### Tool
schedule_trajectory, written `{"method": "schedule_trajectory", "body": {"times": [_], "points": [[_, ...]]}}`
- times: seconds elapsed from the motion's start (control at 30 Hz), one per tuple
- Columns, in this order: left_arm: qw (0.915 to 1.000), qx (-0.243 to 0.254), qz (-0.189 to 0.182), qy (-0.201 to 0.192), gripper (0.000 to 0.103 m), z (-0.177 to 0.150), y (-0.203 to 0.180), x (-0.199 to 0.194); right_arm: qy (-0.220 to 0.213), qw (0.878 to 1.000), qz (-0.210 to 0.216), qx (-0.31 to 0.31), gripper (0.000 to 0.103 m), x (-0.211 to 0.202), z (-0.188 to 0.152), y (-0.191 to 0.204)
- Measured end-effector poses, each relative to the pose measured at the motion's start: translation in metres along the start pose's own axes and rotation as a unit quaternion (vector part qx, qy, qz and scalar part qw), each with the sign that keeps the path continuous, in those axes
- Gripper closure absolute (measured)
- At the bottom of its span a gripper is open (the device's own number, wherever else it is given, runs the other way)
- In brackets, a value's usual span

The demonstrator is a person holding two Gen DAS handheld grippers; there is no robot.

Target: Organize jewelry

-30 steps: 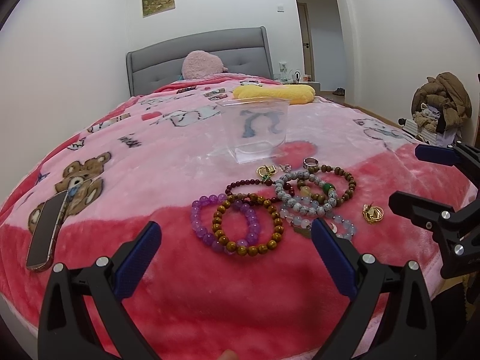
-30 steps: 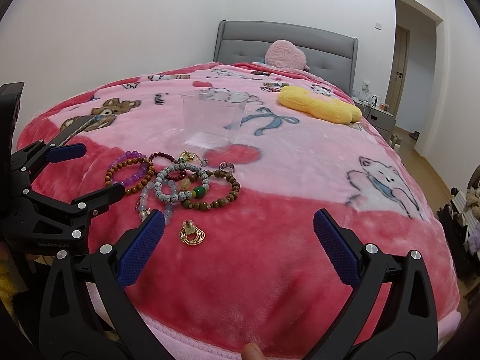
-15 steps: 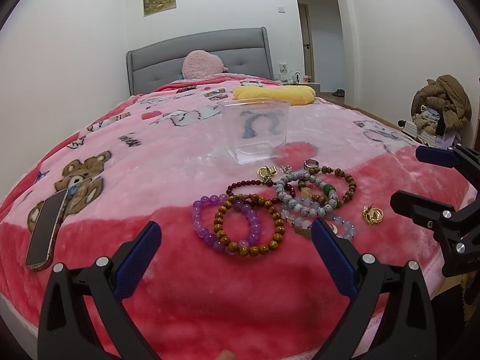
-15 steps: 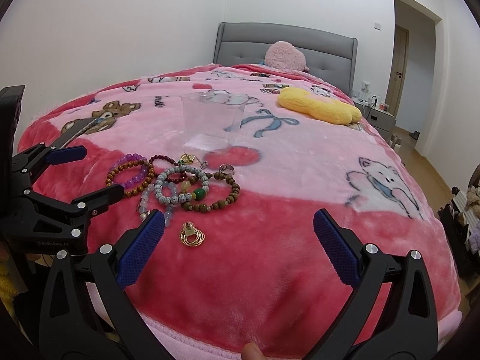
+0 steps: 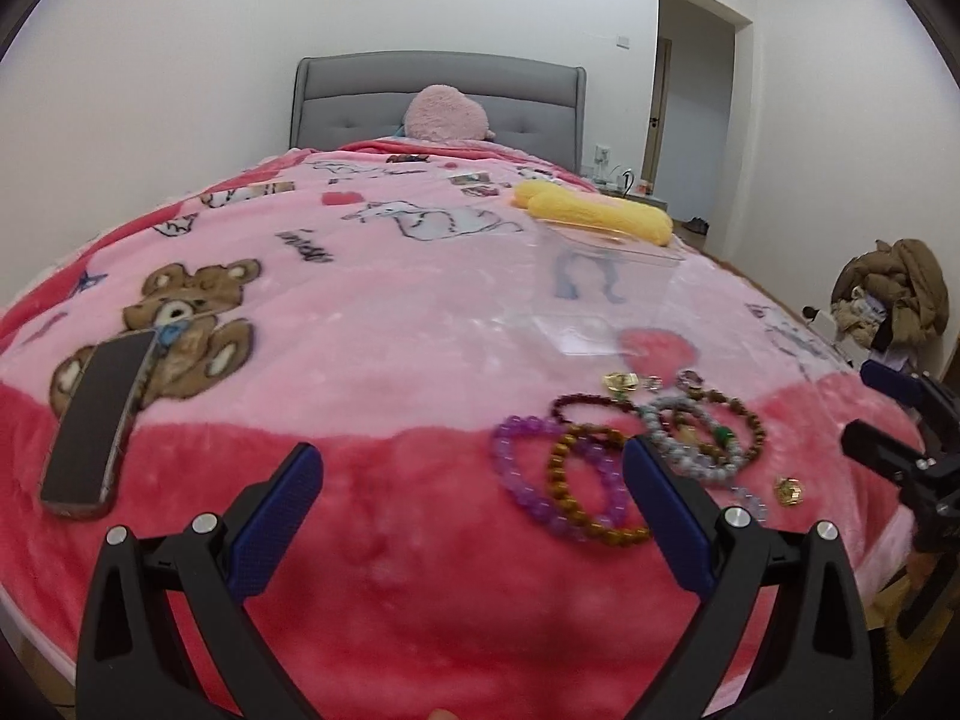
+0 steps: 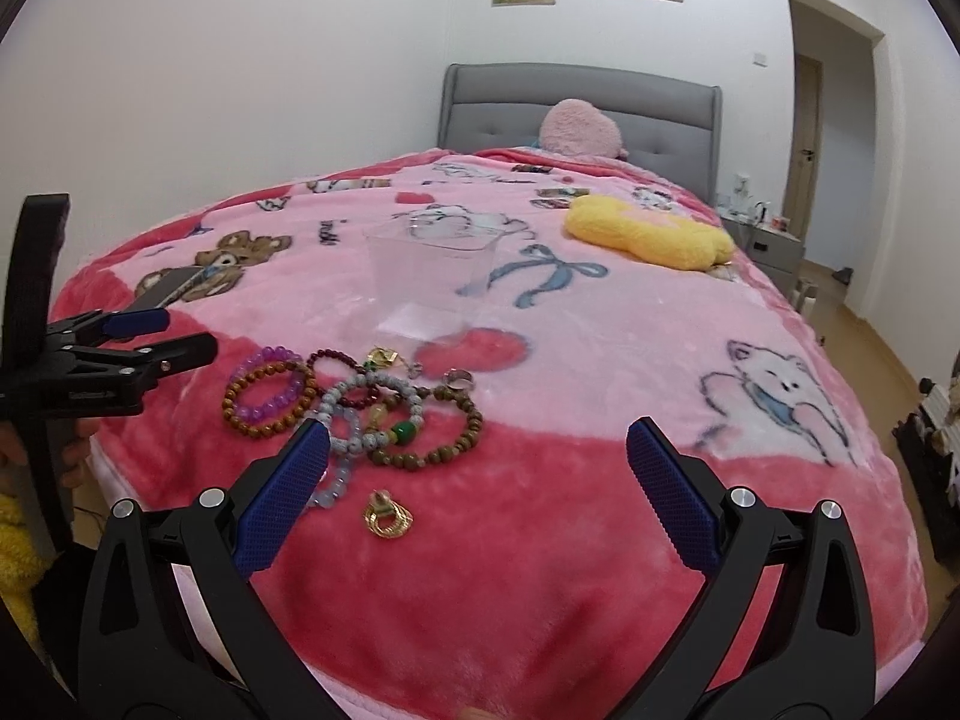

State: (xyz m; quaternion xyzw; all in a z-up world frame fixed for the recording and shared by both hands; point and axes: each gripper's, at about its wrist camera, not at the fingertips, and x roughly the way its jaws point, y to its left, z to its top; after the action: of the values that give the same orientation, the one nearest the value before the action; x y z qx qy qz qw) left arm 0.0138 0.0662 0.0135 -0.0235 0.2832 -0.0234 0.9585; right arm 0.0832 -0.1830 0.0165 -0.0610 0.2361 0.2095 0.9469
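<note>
Both grippers are released and empty. The gold earring (image 6: 387, 516) lies on the bed just ahead-left of the right gripper (image 6: 478, 495), nearer it than the left gripper (image 5: 472, 504), with the clear container (image 6: 433, 267) beyond.

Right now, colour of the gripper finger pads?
Blue pads on black arms; clearest in the right wrist view.

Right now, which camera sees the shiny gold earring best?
The right wrist view: the gold earring lies close and unblocked on the blanket, its loops visible. In the left wrist view it is a small blur near the right edge.
</note>
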Motion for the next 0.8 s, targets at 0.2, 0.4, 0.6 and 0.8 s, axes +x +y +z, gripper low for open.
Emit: {"method": "schedule_trajectory", "body": {"times": [0.2, 0.4, 0.6, 0.8], "points": [[0.9994, -0.008, -0.011, 0.031, 0.005, 0.019, 0.014, 0.013, 0.024, 0.999, 0.04, 0.008, 0.033, 0.011, 0.02, -0.004], [0.9912, -0.005, -0.055, 0.121, 0.02, 0.034, 0.017, 0.04, 0.11, 0.989, 0.091, 0.029, 0.05, 0.045, 0.043, -0.014], [0.9792, 0.005, -0.069, 0.191, 0.033, 0.044, 0.012, 0.061, 0.185, 0.976, 0.106, 0.038, 0.058, 0.075, 0.053, -0.016], [0.9623, 0.006, -0.078, 0.26, 0.049, 0.044, 0.005, 0.078, 0.245, 0.961, 0.121, 0.047, 0.067, 0.093, 0.056, -0.015]]}}
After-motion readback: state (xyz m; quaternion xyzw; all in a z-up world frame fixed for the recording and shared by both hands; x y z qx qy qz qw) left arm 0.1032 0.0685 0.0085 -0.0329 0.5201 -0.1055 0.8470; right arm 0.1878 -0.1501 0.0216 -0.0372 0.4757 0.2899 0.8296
